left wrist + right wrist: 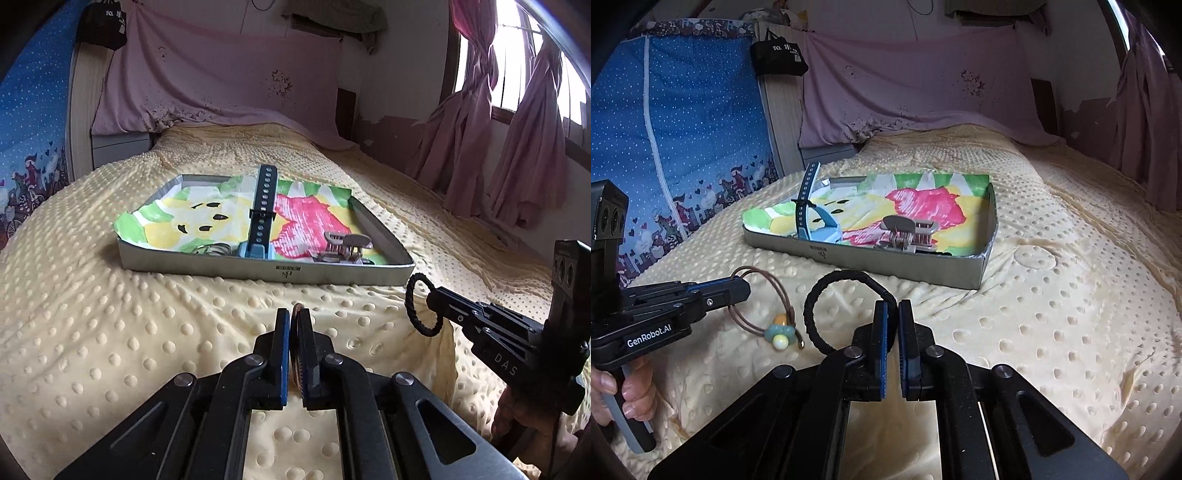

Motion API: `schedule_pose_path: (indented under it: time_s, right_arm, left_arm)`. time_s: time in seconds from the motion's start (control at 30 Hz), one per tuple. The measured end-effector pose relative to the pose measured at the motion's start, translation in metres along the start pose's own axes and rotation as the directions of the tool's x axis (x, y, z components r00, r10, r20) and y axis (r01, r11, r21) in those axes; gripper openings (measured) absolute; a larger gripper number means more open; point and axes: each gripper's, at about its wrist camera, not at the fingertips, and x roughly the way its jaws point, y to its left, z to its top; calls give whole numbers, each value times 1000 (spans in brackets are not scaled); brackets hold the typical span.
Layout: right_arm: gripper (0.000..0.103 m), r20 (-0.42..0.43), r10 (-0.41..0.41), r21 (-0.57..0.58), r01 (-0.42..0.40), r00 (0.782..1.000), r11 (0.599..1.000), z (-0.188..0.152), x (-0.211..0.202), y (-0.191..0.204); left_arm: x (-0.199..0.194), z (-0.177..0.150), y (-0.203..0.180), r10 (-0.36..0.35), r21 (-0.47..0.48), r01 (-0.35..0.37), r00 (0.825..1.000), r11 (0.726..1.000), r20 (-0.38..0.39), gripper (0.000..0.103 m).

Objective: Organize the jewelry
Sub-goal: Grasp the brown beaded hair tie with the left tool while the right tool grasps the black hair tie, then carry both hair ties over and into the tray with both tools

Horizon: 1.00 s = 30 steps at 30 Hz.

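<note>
Two hand-held grippers, each clamped on a hair tie

At lower left, the left hand-held gripper (748, 290) pinches a brown beaded cord (775, 314); the right hand-held gripper (893, 314) grips a black hair tie (827, 295) at lower centre, before the tray (908, 271) on the bed (1052, 314).

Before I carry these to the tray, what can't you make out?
- Left wrist view: brown cord bracelet nearly all hidden inside the shut left gripper.
- Left wrist view: items behind the tray front wall cut off by it.
- Right wrist view: black hair tie grip point hidden by the right gripper.
</note>
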Motion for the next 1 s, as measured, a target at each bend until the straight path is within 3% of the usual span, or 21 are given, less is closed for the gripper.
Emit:
schedule_pose_path:
  time_s: [0.47, 0.7, 1.0]
  right_arm:
    - [5, 121, 8, -6, -7, 993, 1000, 44, -4, 8]
    - [5, 82, -17, -36, 20, 997, 999, 75, 41, 26]
    - [5, 7, -84, -59, 84, 996, 995, 79, 97, 40]
  left_arm:
    - [-7, 46, 27, 37, -60, -30, 993, 998, 115, 5]
    - [6, 76, 46, 50, -87, -33, 977, 996, 209, 5]
    - [54, 70, 86, 73, -138, -47, 979, 989, 189, 5]
